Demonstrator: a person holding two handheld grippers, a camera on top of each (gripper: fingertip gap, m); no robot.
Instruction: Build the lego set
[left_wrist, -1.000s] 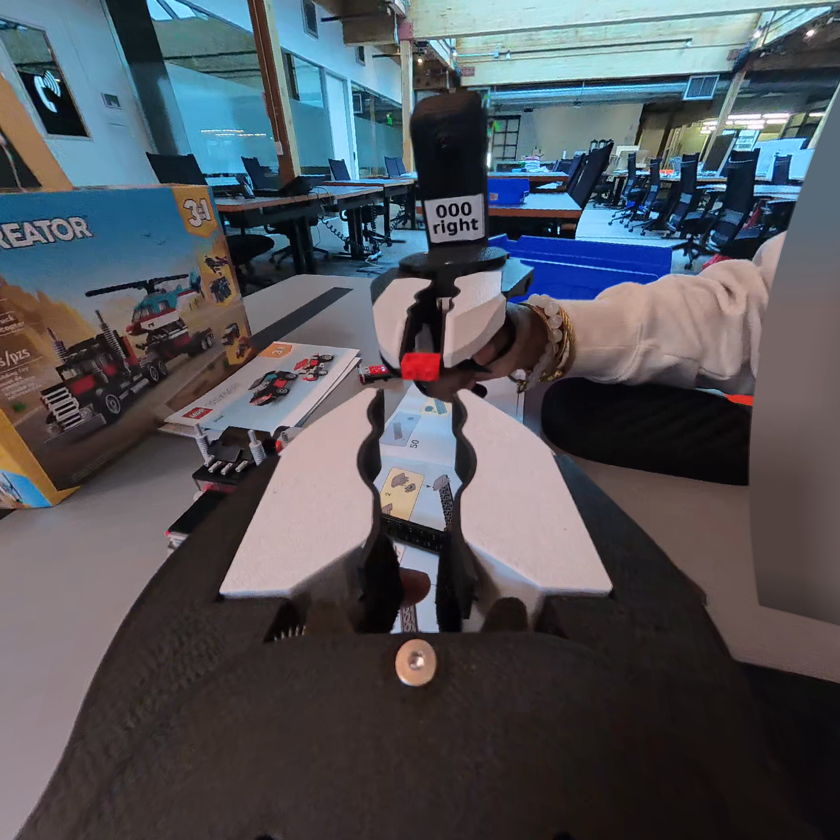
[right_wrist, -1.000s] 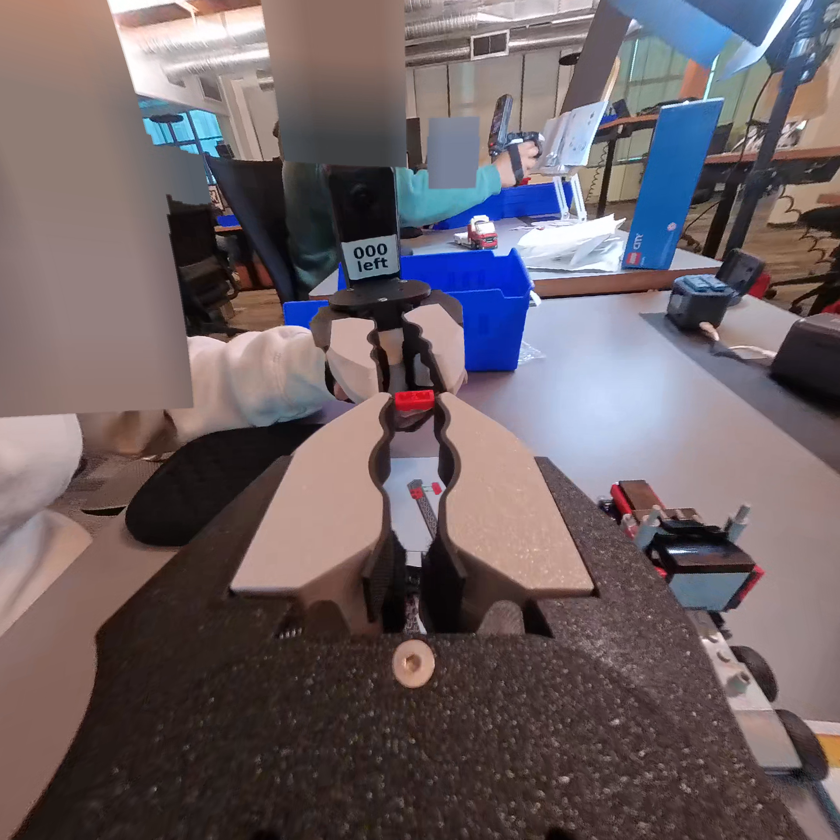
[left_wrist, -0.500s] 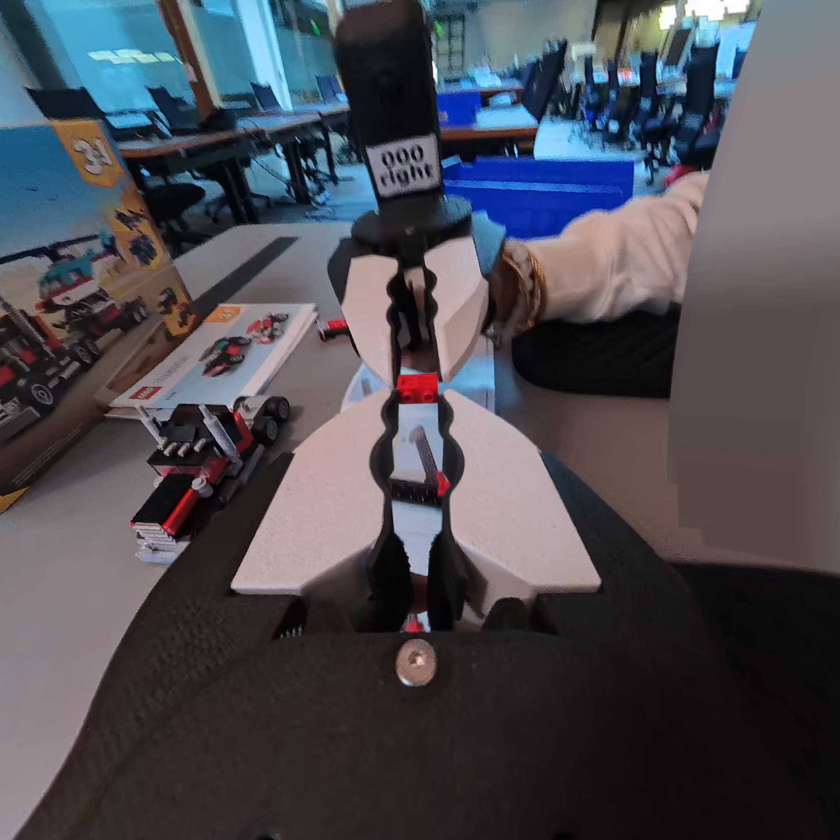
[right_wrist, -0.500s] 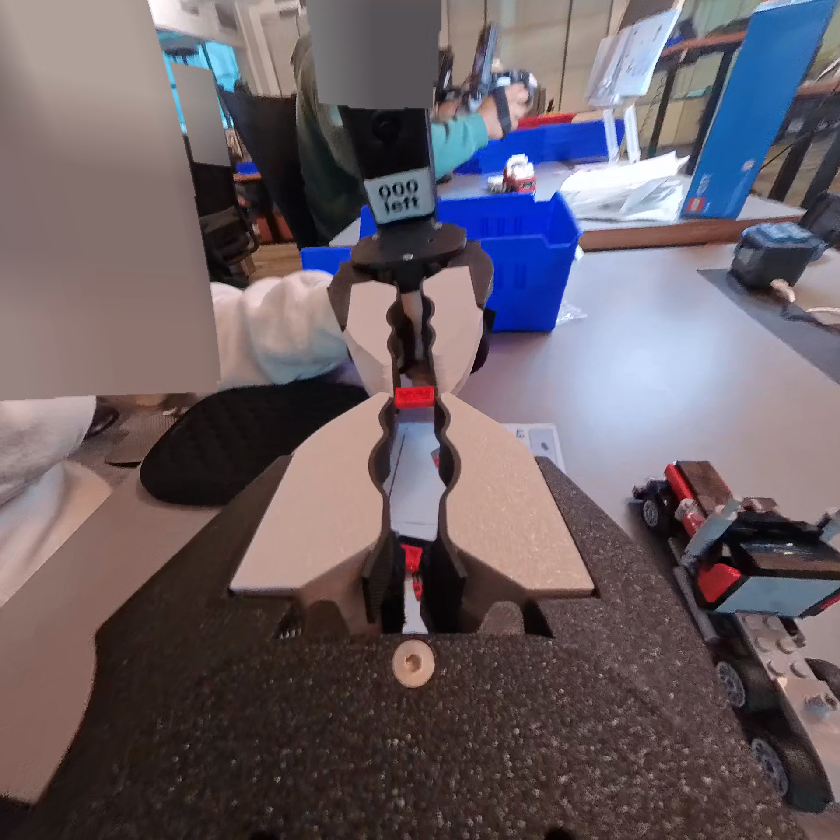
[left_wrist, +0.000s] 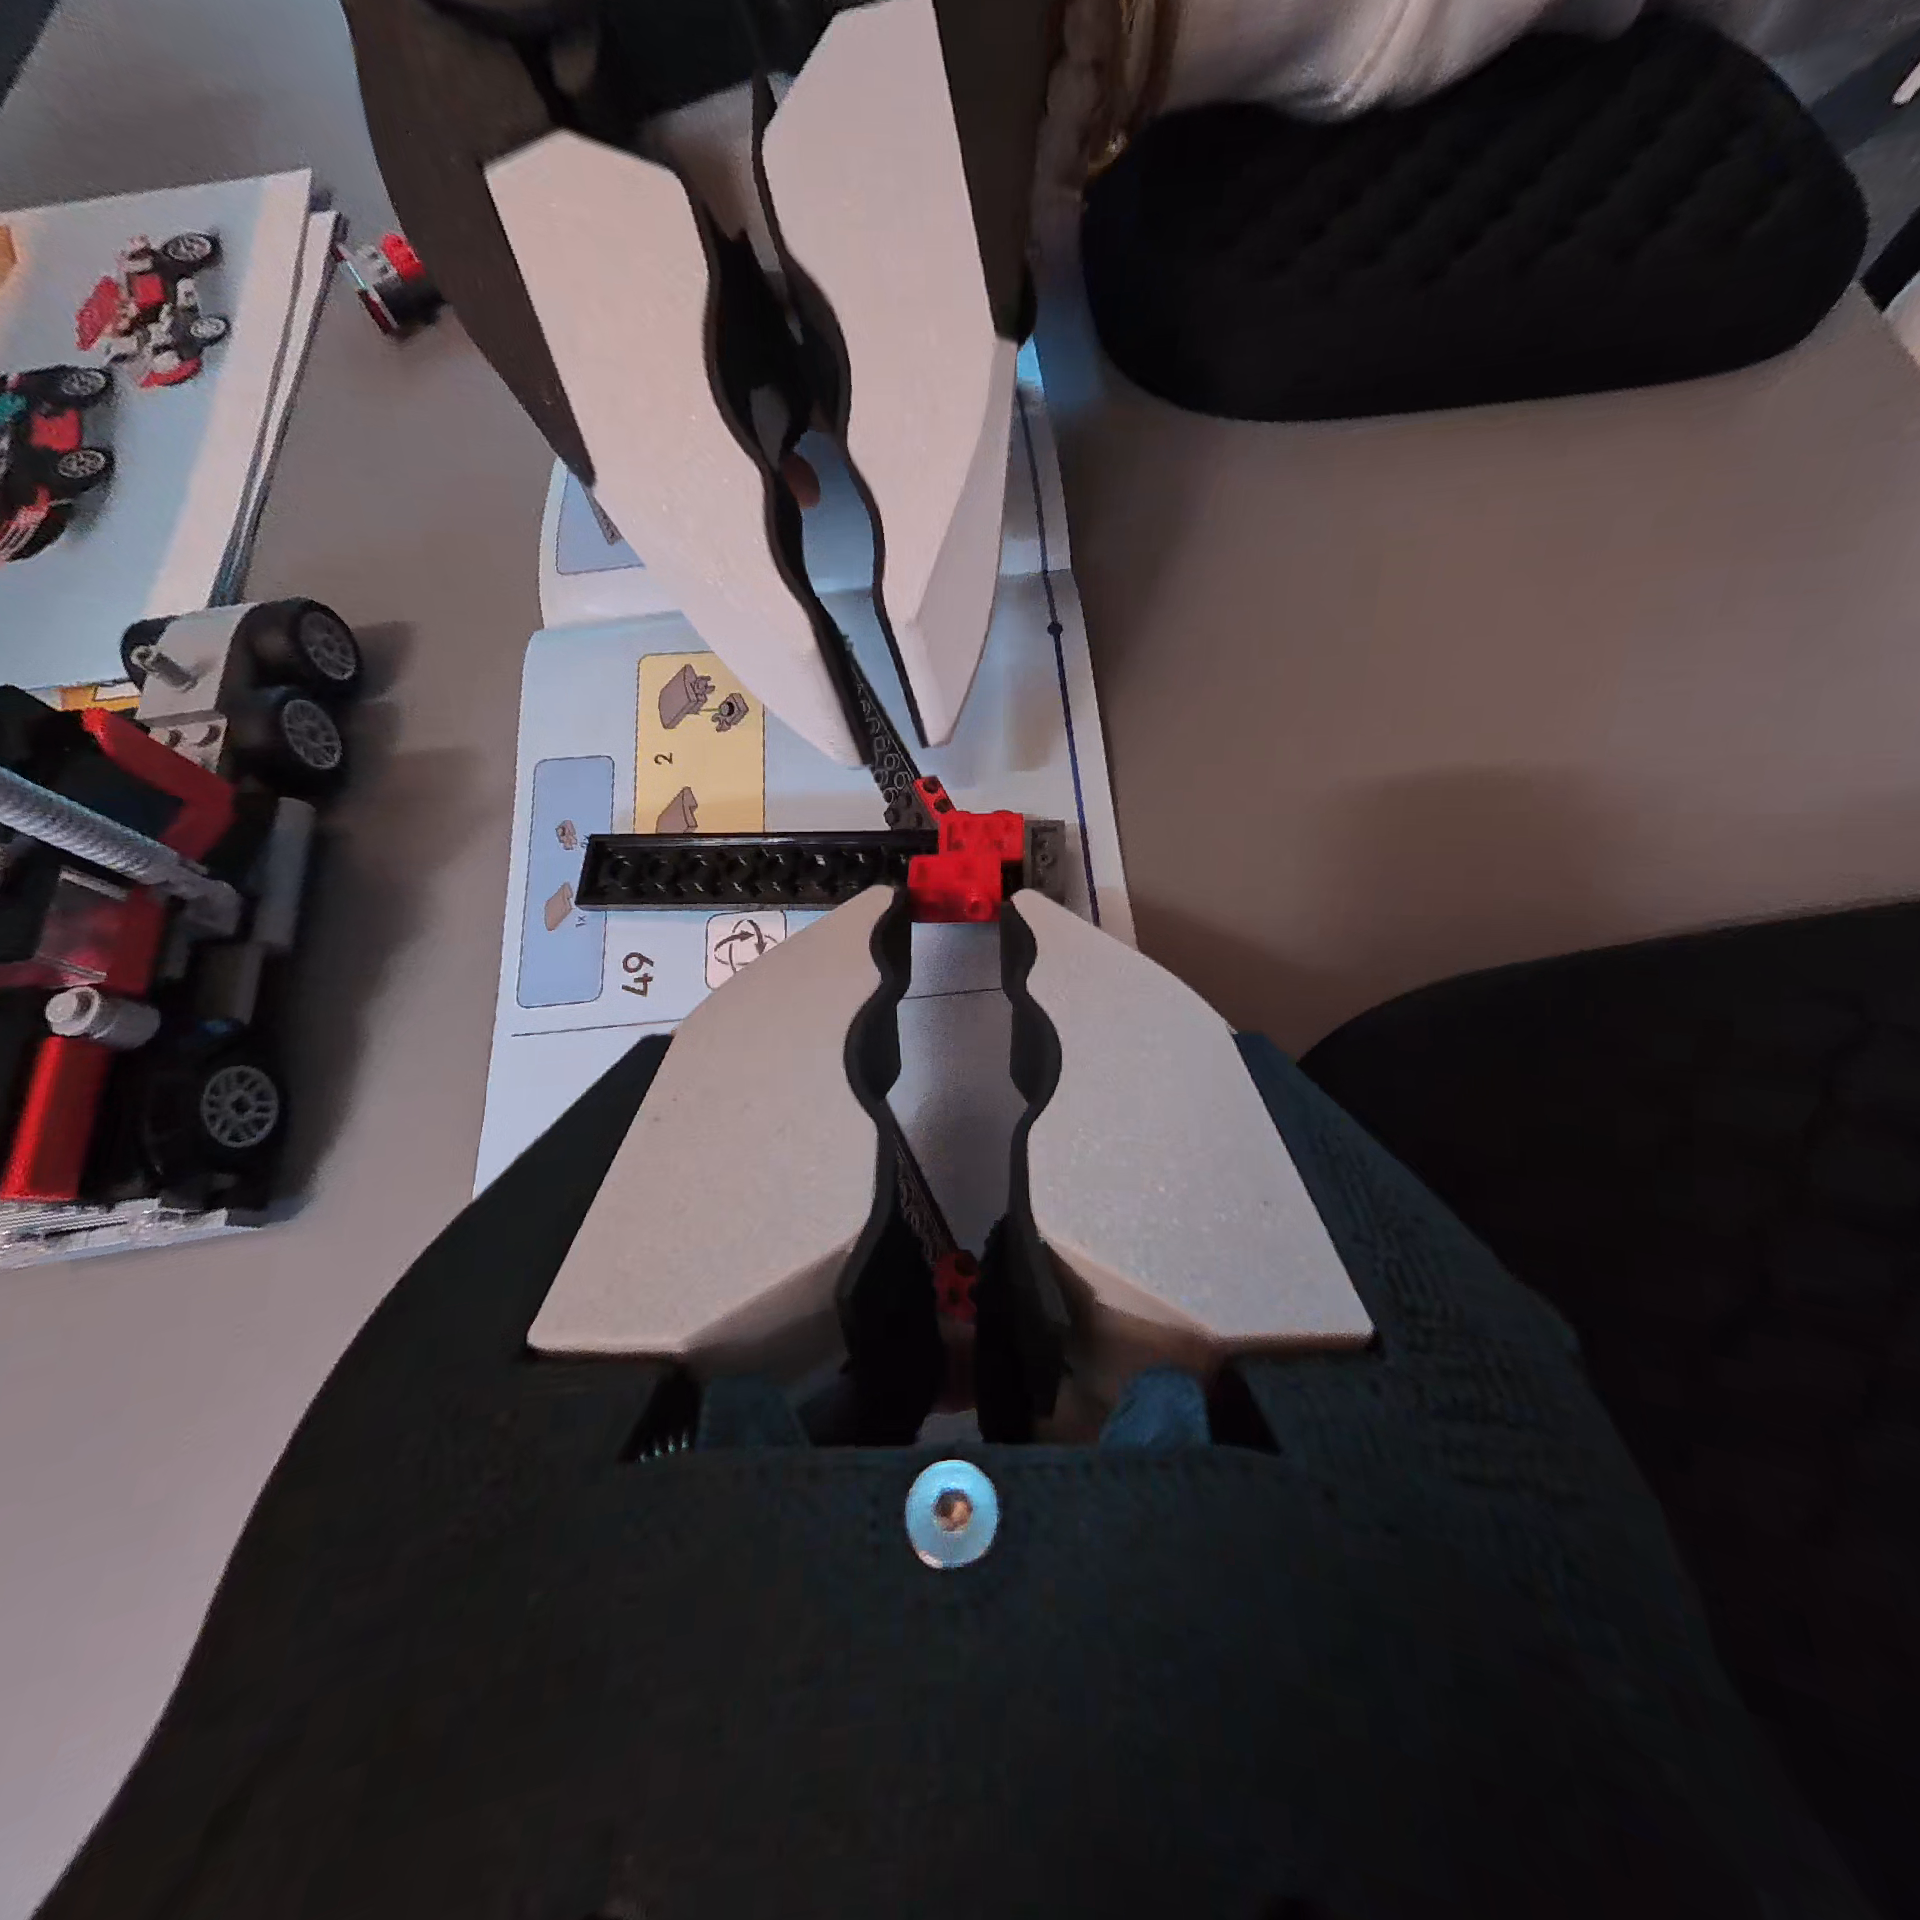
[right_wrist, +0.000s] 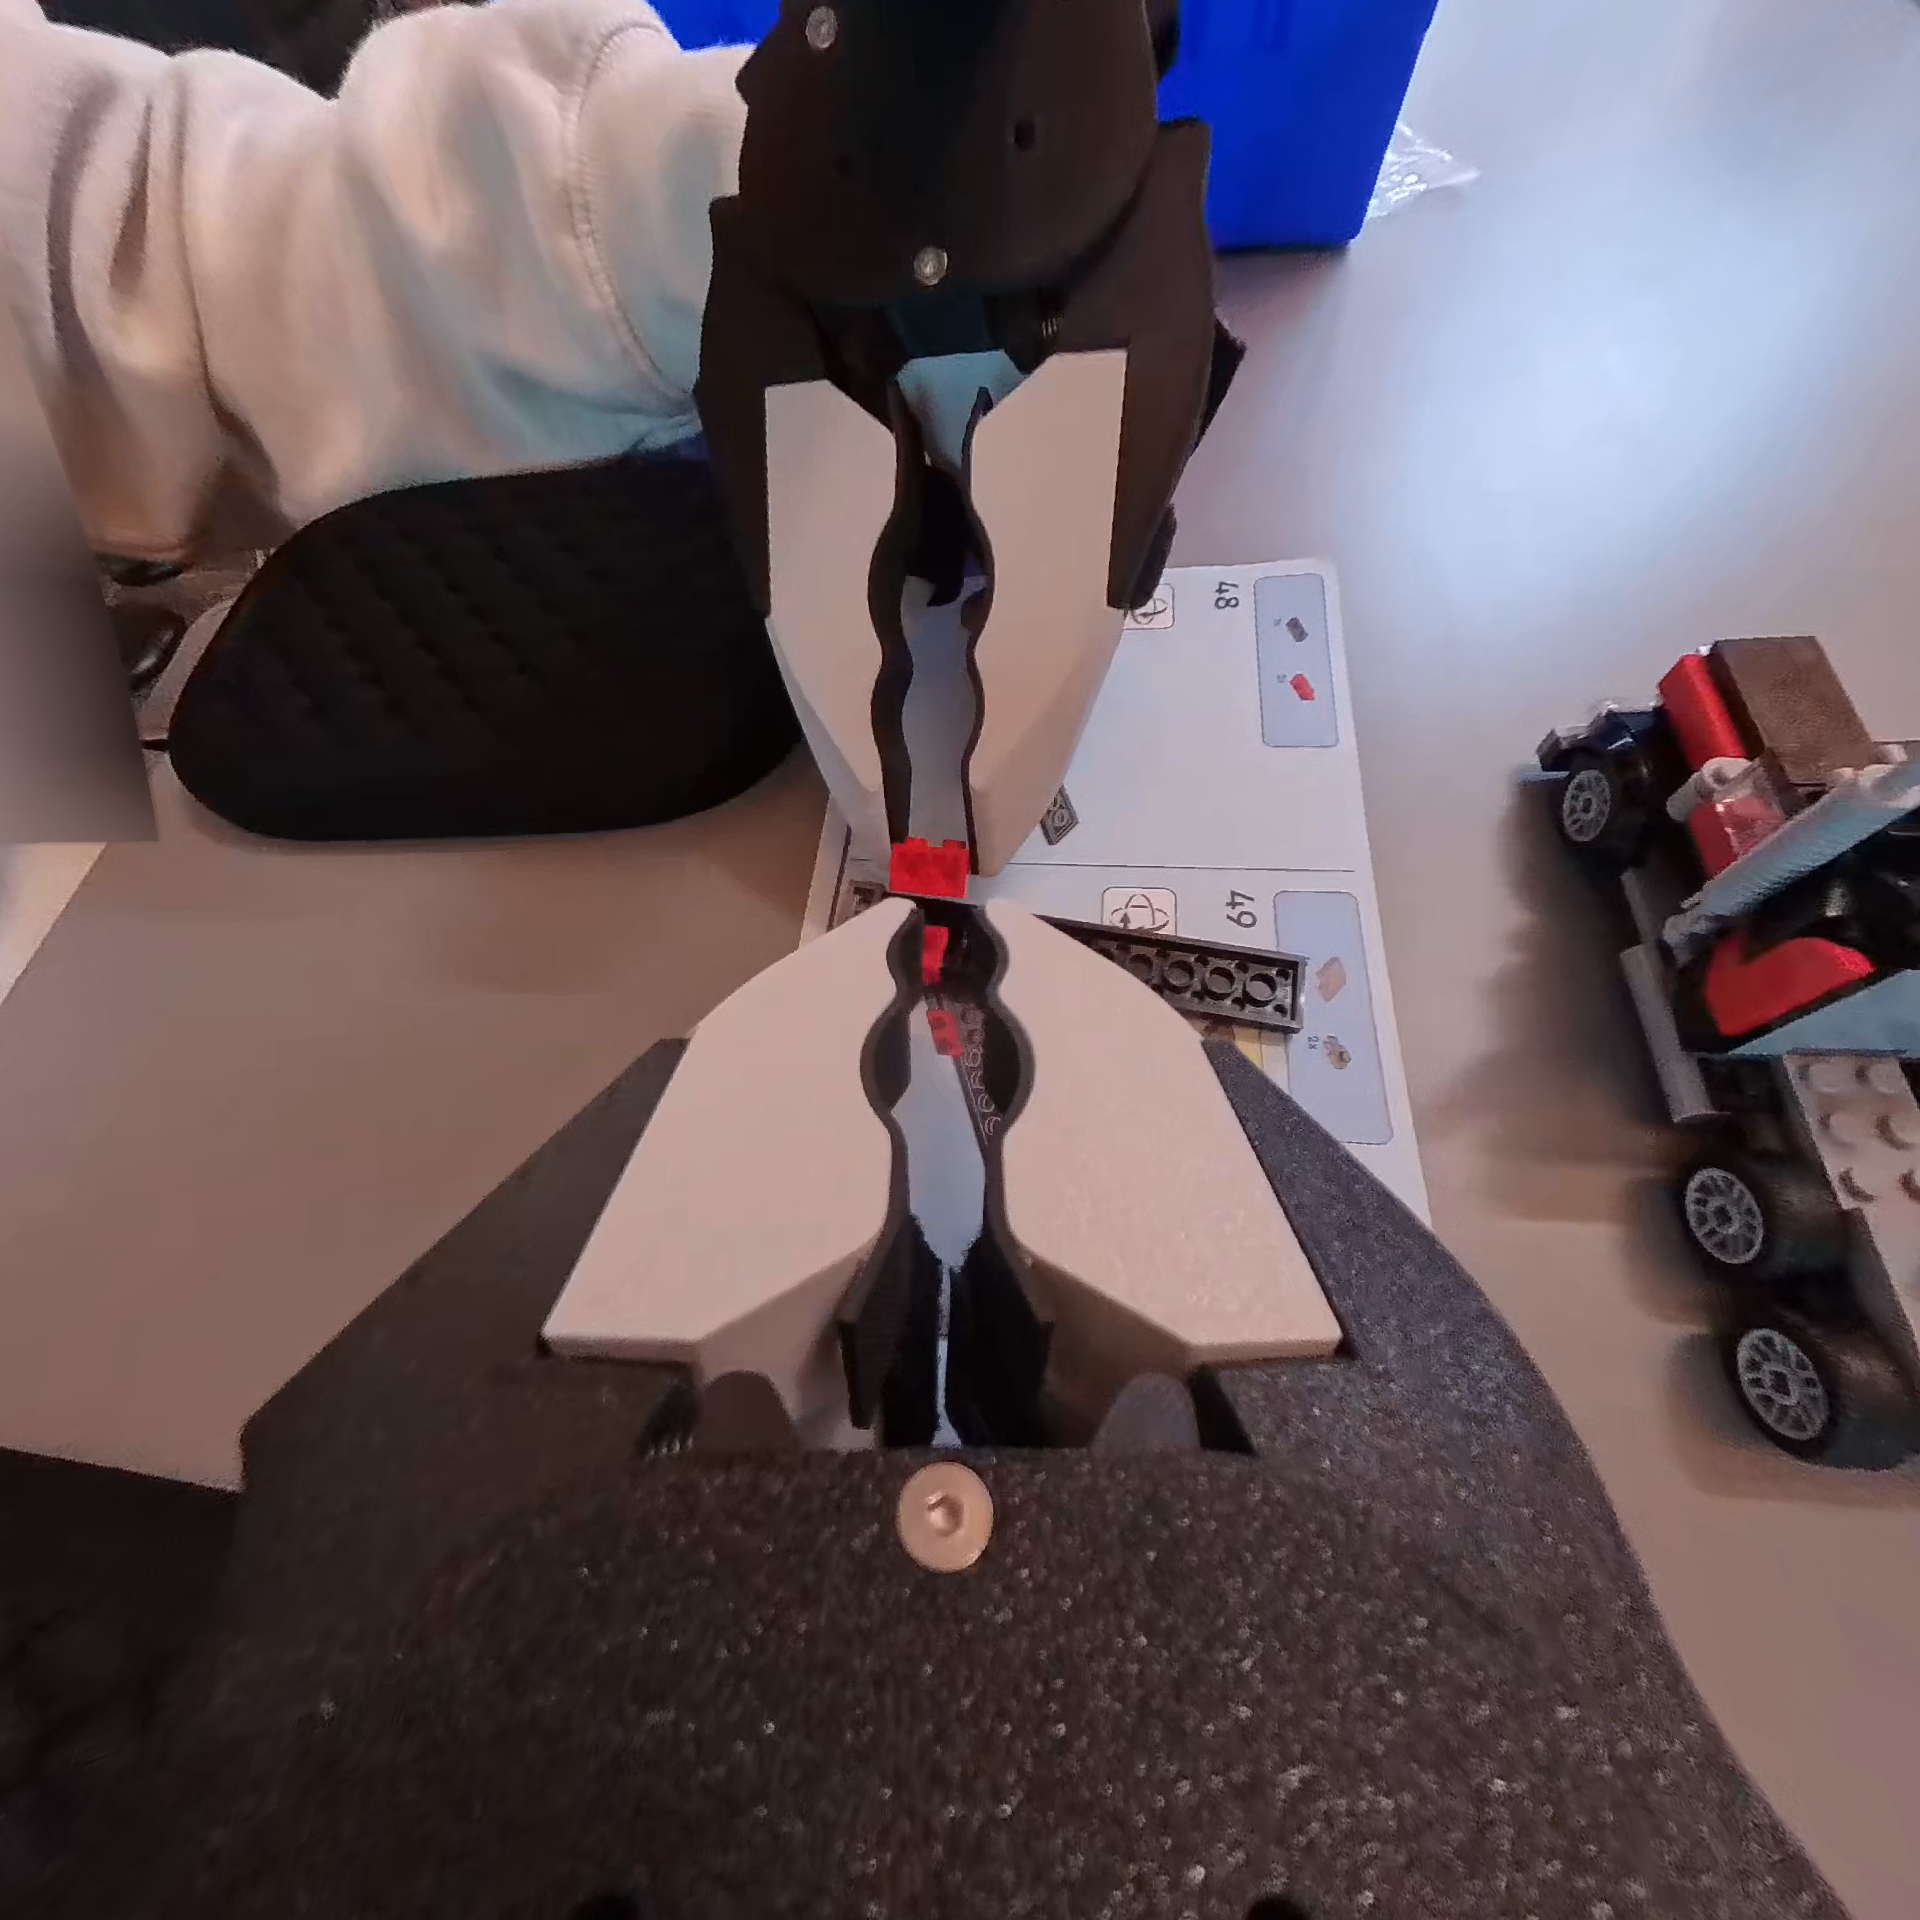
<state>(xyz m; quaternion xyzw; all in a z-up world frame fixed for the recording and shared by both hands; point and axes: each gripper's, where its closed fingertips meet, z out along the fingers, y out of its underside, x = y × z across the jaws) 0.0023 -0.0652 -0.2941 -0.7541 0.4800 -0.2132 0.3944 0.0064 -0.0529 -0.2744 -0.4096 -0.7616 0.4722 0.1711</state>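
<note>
Grippers meet tip to tip: left gripper (left_wrist: 954, 904) pinches the red brick (left_wrist: 961, 868); right gripper (right_wrist: 943, 914) looks nearly closed, its hold unclear. Blue bin (right_wrist: 1299, 114) contents are hidden.

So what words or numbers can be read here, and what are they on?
I don't repeat writing, only where it stands.
Open booklet: printed step numbers and small part counts, readable.
Closed booklet: only pictures show; no readable text.
Black strip: raised marks, too blurred.
Red brick, toy truck: no writing visible.
</note>
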